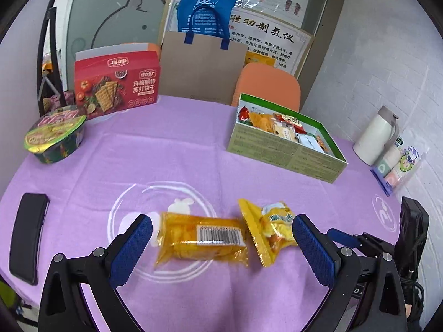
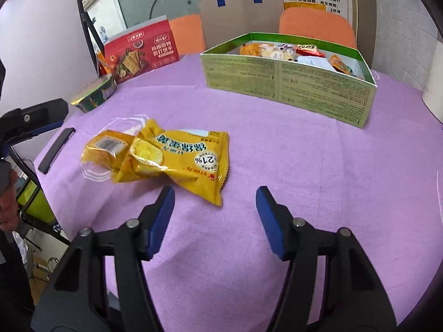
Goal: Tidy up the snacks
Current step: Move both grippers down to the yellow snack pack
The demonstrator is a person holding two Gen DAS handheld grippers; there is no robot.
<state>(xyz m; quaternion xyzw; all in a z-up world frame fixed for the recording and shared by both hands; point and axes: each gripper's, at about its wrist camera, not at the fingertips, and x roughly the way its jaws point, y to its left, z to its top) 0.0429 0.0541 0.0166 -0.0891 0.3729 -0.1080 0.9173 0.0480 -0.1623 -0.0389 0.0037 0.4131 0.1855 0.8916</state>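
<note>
Purple cloth [image 1: 193,155] covers the round table in front of you, and two yellow snack packets lie on it near your edge. Your left gripper [image 1: 221,238] has its blue-padded jaws spread wide, with nothing between the pads; both packets lie on the cloth just ahead of the opening. The clear-fronted yellow packet [image 1: 202,240] with the barcode label lies flat on the white printed logo [image 1: 130,202], closer to the left pad. The crumpled yellow packet [image 1: 272,229] sits just beside it, its serrated edge close to the barcode packet; whether they touch you cannot tell from this view, though in the right wrist view they overlap.

Your right gripper [image 2: 215,207] is likewise parted and empty, low over bare cloth. The crumpled packet's corner lies just ahead of its left fingertip [image 2: 166,196], not touching it.

Farther back, the open green box [image 1: 285,149] stands on the right half of the table, already holding several wrapped snacks. A red cracker box [image 1: 116,83] stands upright at the far left, with a noodle bowl [image 1: 55,138] near it. A black flat object [image 1: 27,235] lies at the left edge. A white flask [image 1: 376,135] and a small plastic pack [image 1: 398,166] sit at the far right
</note>
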